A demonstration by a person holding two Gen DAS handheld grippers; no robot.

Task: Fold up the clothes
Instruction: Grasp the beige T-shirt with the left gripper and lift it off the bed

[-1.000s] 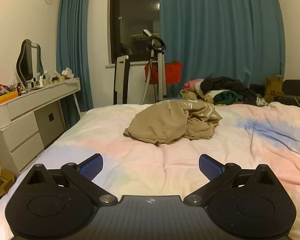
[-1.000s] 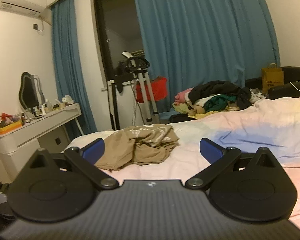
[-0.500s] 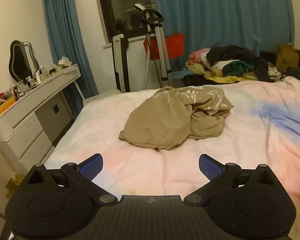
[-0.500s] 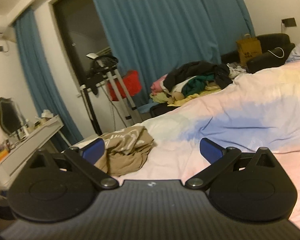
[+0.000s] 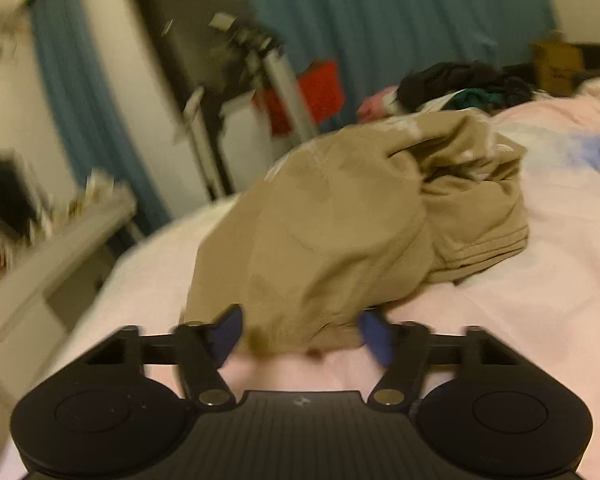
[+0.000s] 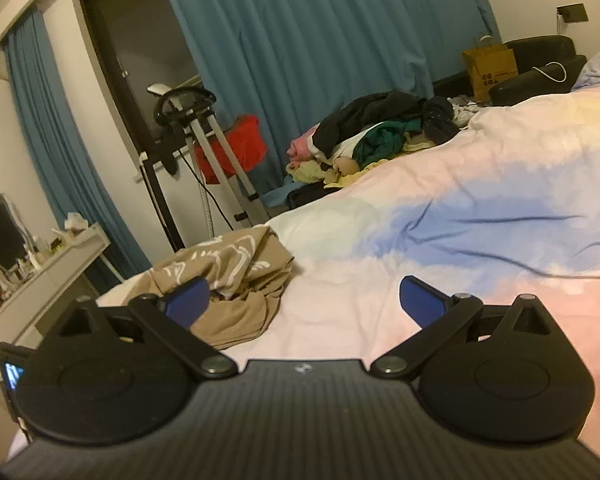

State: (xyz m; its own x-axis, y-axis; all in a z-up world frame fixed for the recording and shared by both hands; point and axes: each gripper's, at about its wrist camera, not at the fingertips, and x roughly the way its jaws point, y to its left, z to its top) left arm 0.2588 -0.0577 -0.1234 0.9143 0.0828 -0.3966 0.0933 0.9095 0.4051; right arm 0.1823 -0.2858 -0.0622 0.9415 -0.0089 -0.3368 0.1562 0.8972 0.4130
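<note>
A crumpled tan garment (image 5: 340, 220) with white print lies on the pastel bedspread (image 5: 540, 280). My left gripper (image 5: 300, 334) is right at its near hem; the jaws stand partly narrowed but still apart, with the hem's edge between the blue pads (image 5: 228, 332). This view is motion-blurred. In the right wrist view the same tan garment (image 6: 228, 280) lies at lower left. My right gripper (image 6: 304, 300) hovers open over the bedspread (image 6: 460, 240), to the garment's right, its left pad (image 6: 188, 300) overlapping the cloth in the image, with nothing held.
A heap of mixed clothes (image 6: 380, 132) lies beyond the bed's far edge. A white dresser (image 6: 60, 264) with a mirror stands at the left. A tripod stand (image 6: 212, 148) and a cardboard box (image 6: 490, 66) stand by the blue curtains.
My left gripper has moved forward and down to the garment's near hem, and its jaws have narrowed. The right gripper has swung slightly and stays open.
</note>
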